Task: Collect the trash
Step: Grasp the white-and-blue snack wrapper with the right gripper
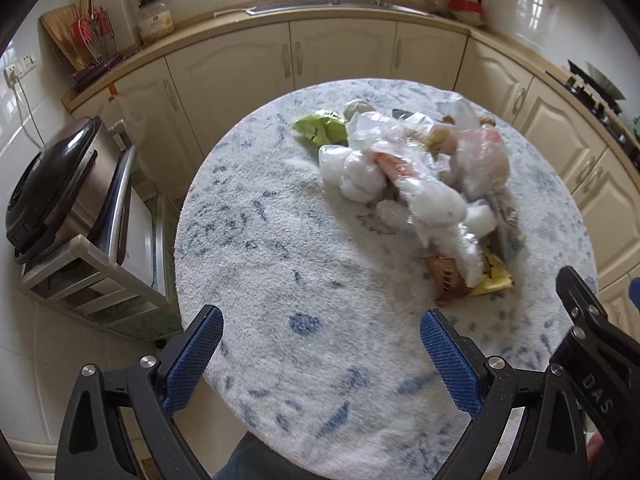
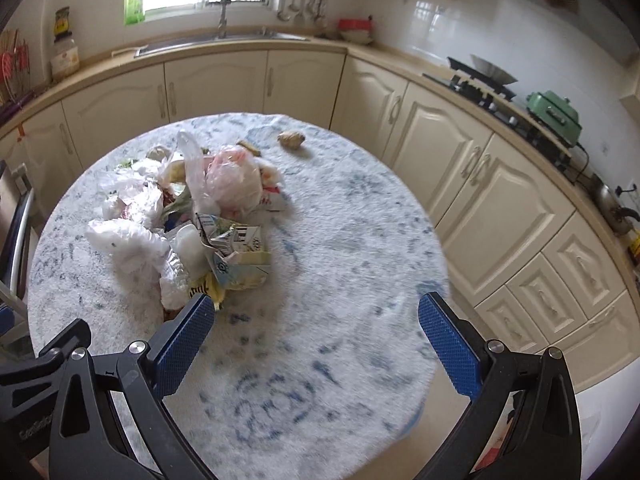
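We hold both tools spread wide and empty above the near edge of the round bench. The trash pile lies ahead-right of the left tool and ahead-left of the right tool, which sits nearer its crumpled carton. One brown scrap lies apart beyond.

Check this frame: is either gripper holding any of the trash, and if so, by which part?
Nothing is held. The left gripper and right gripper are both open and empty above the table, short of the trash pile.
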The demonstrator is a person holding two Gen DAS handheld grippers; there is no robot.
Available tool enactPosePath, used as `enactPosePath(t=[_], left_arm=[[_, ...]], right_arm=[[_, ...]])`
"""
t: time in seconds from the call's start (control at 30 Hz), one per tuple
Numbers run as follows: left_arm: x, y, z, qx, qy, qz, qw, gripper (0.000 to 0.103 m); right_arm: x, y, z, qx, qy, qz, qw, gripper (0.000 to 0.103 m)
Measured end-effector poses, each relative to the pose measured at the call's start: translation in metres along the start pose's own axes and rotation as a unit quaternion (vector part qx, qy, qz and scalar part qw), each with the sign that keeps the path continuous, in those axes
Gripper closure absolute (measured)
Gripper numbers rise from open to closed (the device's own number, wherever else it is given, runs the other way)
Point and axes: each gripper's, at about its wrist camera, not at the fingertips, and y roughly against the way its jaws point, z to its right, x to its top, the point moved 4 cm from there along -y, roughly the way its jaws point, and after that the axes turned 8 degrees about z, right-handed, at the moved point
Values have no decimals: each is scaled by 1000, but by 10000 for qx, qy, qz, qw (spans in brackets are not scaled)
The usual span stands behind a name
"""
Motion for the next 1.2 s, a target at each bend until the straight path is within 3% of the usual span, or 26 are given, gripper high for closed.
enactPosePath(t=[0.23,0.43,0.53,0.63,0.7,0.73,0.77,1.0,1.2], left_arm=[[13,-45,-11,50,-251,-268,9993,6],[21,-71,-13,-216,-283,-427,9985,7],[24,-76,-13,-322,-264,-461,9981,10],[28,-77,-14,-509,-225,-494,9972,16],[32,-72,-16,-532,-194,-484,9972,16],[33,-70,-16,-539,-174,-478,9972,16],[36,-66,-17,-573,-117,-441,9973,16],[56,-45,-15,-769,96,-246,9967,15],[75,-31,-10,-1257,394,-241,9910,15]], right_arm=[[10,-49,-25,91,259,-311,9991,0],[11,-77,-32,-33,462,-507,9976,2],[9,-87,-30,56,414,-580,9974,11],[10,-93,-23,151,249,-634,9976,30],[8,-99,-19,230,142,-730,9970,59],[8,-98,-17,427,-5,-705,9966,63],[7,-98,-15,581,-135,-749,9954,78],[7,-96,-4,566,-202,-614,9963,79],[15,-95,19,395,-364,-494,9973,79]])
